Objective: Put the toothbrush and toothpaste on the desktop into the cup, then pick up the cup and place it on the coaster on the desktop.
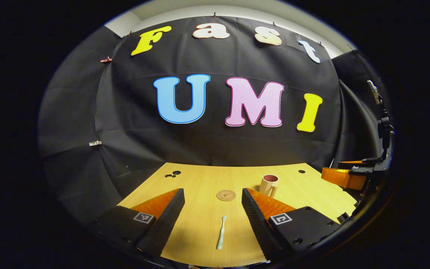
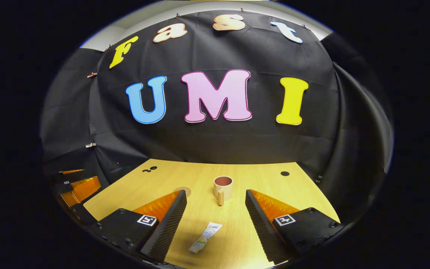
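Note:
A white toothbrush [image 1: 221,233] lies on the wooden desktop [image 1: 200,183], between the spread fingers of my left gripper [image 1: 212,195], which is open and above it. Beyond the toothbrush sits a round cork coaster [image 1: 226,195]. A beige cup [image 1: 268,184] with a handle stands upright to the right of the coaster. In the right gripper view a small toothpaste tube [image 2: 205,237] lies flat between the fingers of my right gripper [image 2: 216,197], also open. The same cup [image 2: 223,188] stands farther ahead, handle facing me, and the coaster [image 2: 182,191] shows partly behind a fingertip.
Small dark holes [image 1: 173,173] mark the desktop's far corners, another one [image 2: 284,173] at the far right. The black cloth wall closes the back and sides. The other gripper [image 1: 349,173] hangs at the right table edge in the left gripper view, and at the left edge [image 2: 80,186] in the right gripper view.

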The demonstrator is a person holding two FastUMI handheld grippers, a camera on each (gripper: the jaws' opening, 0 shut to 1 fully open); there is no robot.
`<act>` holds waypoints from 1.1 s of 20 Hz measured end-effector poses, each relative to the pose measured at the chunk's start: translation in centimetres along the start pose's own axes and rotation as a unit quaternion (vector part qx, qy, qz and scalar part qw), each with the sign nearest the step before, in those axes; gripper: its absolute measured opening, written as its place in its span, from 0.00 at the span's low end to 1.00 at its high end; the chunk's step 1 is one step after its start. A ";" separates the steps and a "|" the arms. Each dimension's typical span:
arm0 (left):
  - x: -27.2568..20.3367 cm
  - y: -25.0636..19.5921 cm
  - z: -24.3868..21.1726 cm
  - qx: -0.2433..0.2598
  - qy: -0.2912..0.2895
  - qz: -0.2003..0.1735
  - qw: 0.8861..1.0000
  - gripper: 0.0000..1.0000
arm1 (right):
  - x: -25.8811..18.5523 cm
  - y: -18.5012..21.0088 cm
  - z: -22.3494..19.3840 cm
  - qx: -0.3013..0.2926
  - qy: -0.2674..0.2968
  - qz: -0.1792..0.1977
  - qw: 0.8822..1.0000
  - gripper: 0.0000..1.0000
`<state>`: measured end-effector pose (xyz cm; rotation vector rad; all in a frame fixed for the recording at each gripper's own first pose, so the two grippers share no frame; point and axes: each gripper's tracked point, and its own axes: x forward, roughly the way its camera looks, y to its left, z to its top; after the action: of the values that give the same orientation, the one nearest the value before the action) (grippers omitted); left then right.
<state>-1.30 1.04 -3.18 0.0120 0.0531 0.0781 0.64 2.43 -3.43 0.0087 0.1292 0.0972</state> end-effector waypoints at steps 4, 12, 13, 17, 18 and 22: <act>-0.5 0.1 -0.9 0.004 0.004 0.013 1.000 0.97 | 1.8 -0.6 -1.9 -0.002 0.039 -0.006 0.999 0.97; -1.7 1.9 -4.7 -0.022 0.045 0.082 0.995 0.98 | 6.2 1.0 -9.4 0.028 0.163 0.030 0.986 0.98; -1.8 2.2 -5.4 -0.024 0.056 0.089 0.994 0.97 | 6.6 1.6 -10.8 0.031 0.179 0.040 0.983 0.98; -2.2 2.9 -8.3 -0.025 0.099 0.118 0.988 0.97 | 7.9 2.8 -15.0 0.025 0.239 0.063 0.969 0.98; -2.2 3.1 -8.8 -0.027 0.108 0.124 0.986 0.97 | 8.3 2.9 -16.1 0.027 0.254 0.066 0.965 0.98; -2.3 2.8 -10.5 -0.034 0.132 0.139 0.981 0.97 | 9.2 2.8 -20.4 0.027 0.310 0.067 0.948 0.99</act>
<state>-4.39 3.80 -13.55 -0.0600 0.3140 0.3619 6.78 6.15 -24.77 0.0424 0.7630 0.2302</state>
